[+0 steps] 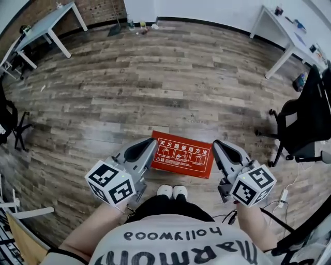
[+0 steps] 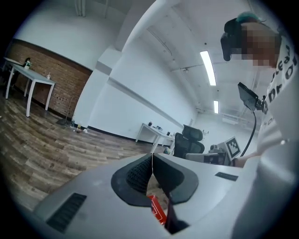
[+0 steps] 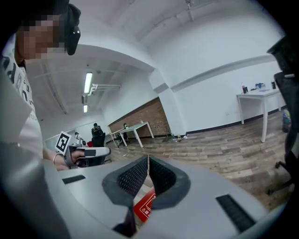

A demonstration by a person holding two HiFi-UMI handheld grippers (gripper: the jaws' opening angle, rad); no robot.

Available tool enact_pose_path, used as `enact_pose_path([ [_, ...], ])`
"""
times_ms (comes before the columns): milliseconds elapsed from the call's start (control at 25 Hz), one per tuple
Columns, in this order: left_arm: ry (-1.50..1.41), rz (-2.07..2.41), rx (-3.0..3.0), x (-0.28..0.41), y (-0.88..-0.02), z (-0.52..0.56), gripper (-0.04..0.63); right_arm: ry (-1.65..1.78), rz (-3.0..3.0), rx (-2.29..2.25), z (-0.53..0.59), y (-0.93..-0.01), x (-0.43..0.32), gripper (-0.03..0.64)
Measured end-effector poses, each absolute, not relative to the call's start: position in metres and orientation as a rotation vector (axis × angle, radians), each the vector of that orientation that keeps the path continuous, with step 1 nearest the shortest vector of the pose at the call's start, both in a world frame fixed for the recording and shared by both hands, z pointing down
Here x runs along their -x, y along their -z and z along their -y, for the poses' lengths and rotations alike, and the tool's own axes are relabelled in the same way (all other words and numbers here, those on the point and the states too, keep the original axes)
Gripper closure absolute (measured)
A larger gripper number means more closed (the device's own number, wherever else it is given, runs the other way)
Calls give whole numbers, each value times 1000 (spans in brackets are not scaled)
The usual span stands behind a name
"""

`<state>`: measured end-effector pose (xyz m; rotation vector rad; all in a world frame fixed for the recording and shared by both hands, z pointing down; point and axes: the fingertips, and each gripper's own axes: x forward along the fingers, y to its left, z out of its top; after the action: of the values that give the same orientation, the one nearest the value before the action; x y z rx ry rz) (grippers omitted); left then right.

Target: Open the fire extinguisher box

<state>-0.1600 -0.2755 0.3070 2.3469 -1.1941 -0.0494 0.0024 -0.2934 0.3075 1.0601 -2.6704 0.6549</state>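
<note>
I see a grey-brown wood-plank floor [image 1: 155,77] running to a white wall [image 1: 207,8]. A white rectangular table [image 1: 46,23] stands far left, near a red-brown brick wall [image 1: 98,10]. A second white table [image 1: 289,33] stands far right. A few small bottles [image 1: 140,24] sit at the foot of the wall. A black wheeled office chair [image 1: 302,121] stands at the right, with a white power strip [image 1: 283,195] near it. Long ceiling strip lights [image 2: 208,67] glow overhead.

On the floor [image 1: 155,77], just before the shoes [image 1: 172,191]: fire extinguisher box [image 1: 182,154]. Over its left end, left gripper [image 1: 150,145]; over its right end, right gripper [image 1: 217,145]. Far behind: left table [image 1: 46,25], right table [image 1: 289,37]. Chair [image 1: 305,116] at right.
</note>
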Motion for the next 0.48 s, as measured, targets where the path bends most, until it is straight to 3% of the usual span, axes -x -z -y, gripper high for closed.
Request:
enact_pose_path([
  [480, 128, 1254, -2523, 160, -224, 259, 586, -463, 2787, -1030, 283, -227, 10, 598],
])
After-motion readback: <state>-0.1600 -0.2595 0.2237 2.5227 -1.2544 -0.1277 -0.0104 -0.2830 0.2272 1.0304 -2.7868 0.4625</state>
